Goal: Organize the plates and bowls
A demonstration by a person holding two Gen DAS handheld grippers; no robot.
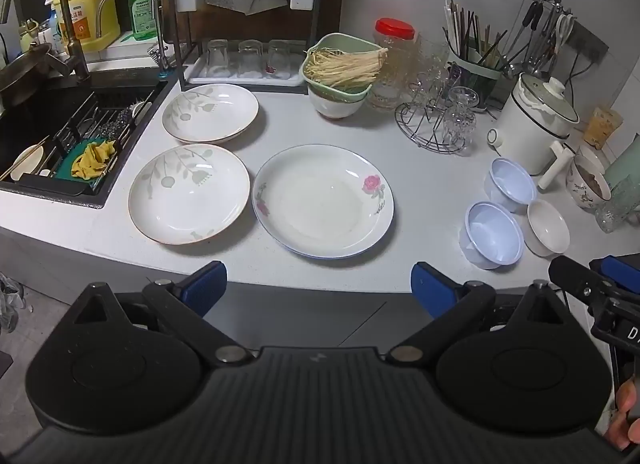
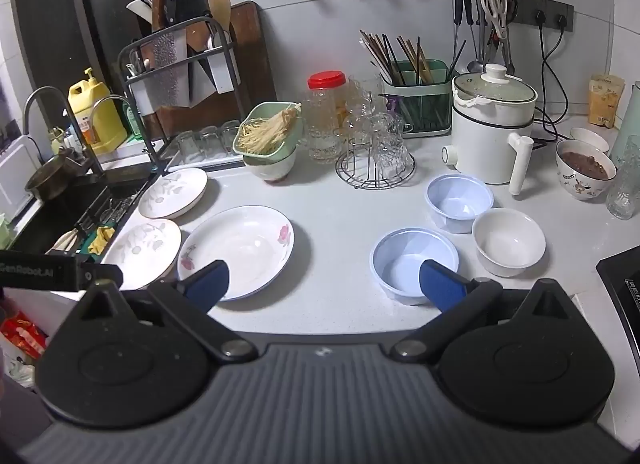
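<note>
Three plates lie on the white counter: a rose-patterned plate in the middle, and two leaf-patterned plates to its left, by the sink. To the right stand two pale blue bowls and a small white bowl. My left gripper hovers open over the counter's front edge, short of the rose plate, with nothing between its fingers. My right gripper is open too, held between the rose plate and the nearer blue bowl, empty.
A black sink with a rack and yellow cloth lies at left. Along the back stand a dish rack, a green strainer on a bowl, a jar, a wire glass stand, a chopstick holder and a white electric pot. A filled patterned bowl sits far right.
</note>
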